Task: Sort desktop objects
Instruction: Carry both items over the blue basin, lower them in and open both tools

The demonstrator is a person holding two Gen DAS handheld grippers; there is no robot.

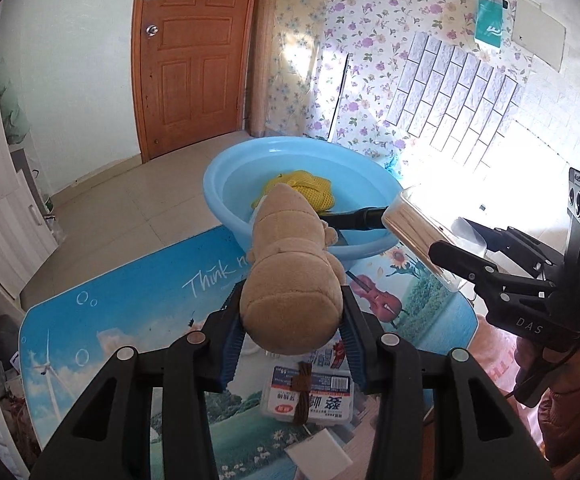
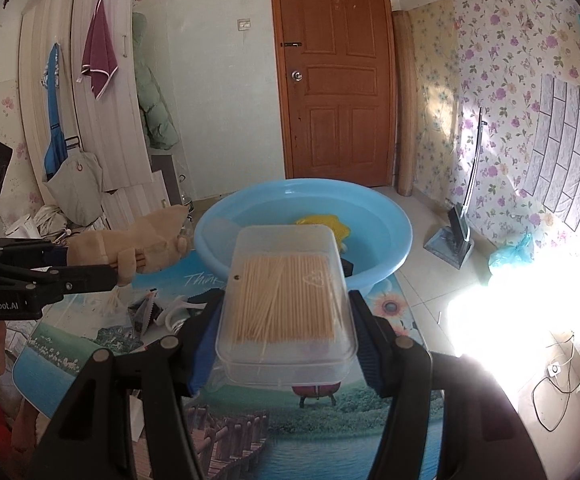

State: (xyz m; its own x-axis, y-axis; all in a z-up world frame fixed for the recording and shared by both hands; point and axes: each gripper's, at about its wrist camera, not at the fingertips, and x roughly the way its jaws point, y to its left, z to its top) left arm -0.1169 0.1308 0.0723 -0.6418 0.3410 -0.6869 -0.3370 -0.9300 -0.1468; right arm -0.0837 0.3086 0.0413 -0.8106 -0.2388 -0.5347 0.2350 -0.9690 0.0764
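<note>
My left gripper (image 1: pixel 292 332) is shut on a tan plush toy (image 1: pixel 290 272) and holds it above the table, near the blue basin (image 1: pixel 225 176). The toy also shows in the right wrist view (image 2: pixel 137 244). My right gripper (image 2: pixel 285 336) is shut on a clear plastic box of toothpicks (image 2: pixel 285 300), held above the table just before the basin (image 2: pixel 394 220). The box shows in the left wrist view (image 1: pixel 414 236) at the basin's right rim. A yellow mesh item (image 1: pixel 310 188) and a black object (image 1: pixel 354 218) lie in the basin.
A printed table top (image 1: pixel 129 304) bears a white packet tied with brown string (image 1: pixel 310 392), a white eraser-like block (image 1: pixel 318 456) and small wrappers (image 2: pixel 149 308). Tiled floor, a wooden door (image 2: pixel 334 72) and a blue bag (image 2: pixel 510 252) lie beyond.
</note>
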